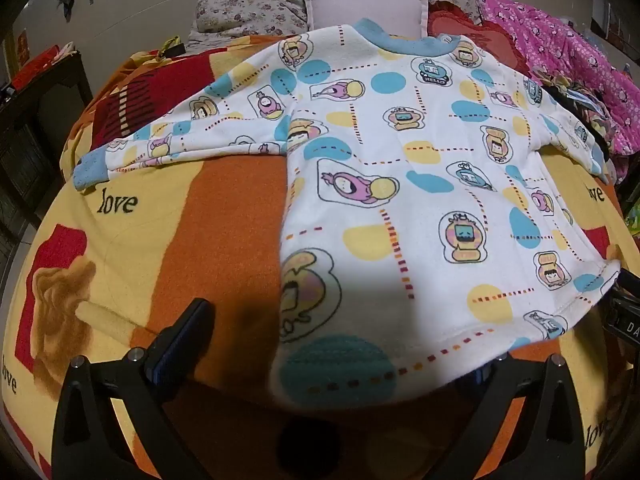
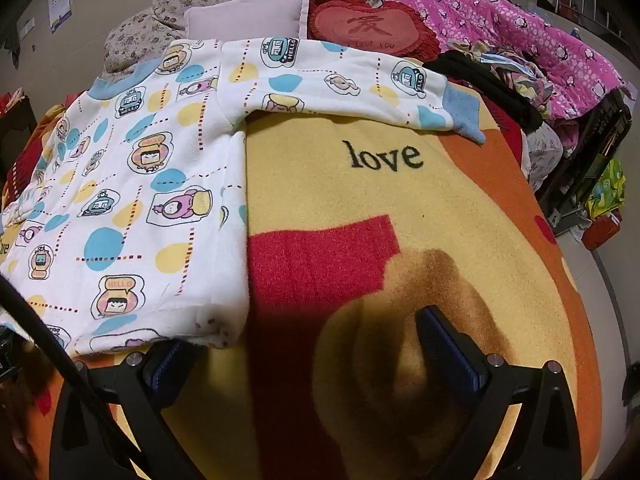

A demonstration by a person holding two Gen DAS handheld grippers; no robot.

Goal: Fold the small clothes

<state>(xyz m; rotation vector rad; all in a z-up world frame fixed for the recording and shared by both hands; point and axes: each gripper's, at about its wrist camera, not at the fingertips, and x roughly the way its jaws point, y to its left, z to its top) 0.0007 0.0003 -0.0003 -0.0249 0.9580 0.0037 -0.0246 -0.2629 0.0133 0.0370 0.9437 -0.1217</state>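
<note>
Soft white fleece shirt (image 1: 400, 184), cartoon print, blue cuffs: lies flat on the blanket (image 1: 224, 220), 2 sleeves outspread. Likely light, limp, non-slip; best pinched at hem corners. Left gripper (image 1: 344, 344) spread across the hem; right gripper (image 2: 304, 340) spread, beside the hem corner.

Beyond the fingers, shirt (image 1: 400, 184): white, printed with blue and yellow dots, dashed lines and cartoon figures; collar and cuffs plain blue. Under the fingers, blanket (image 2: 400, 208): yellow, orange and red blocks with black "love" lettering. Fingers (image 2: 448, 352): black with blue pads. Far beyond, quilt (image 2: 500, 28): pink, dotted; cushion (image 2: 368, 28): red; pillow (image 1: 360, 8): pale pink.
</note>
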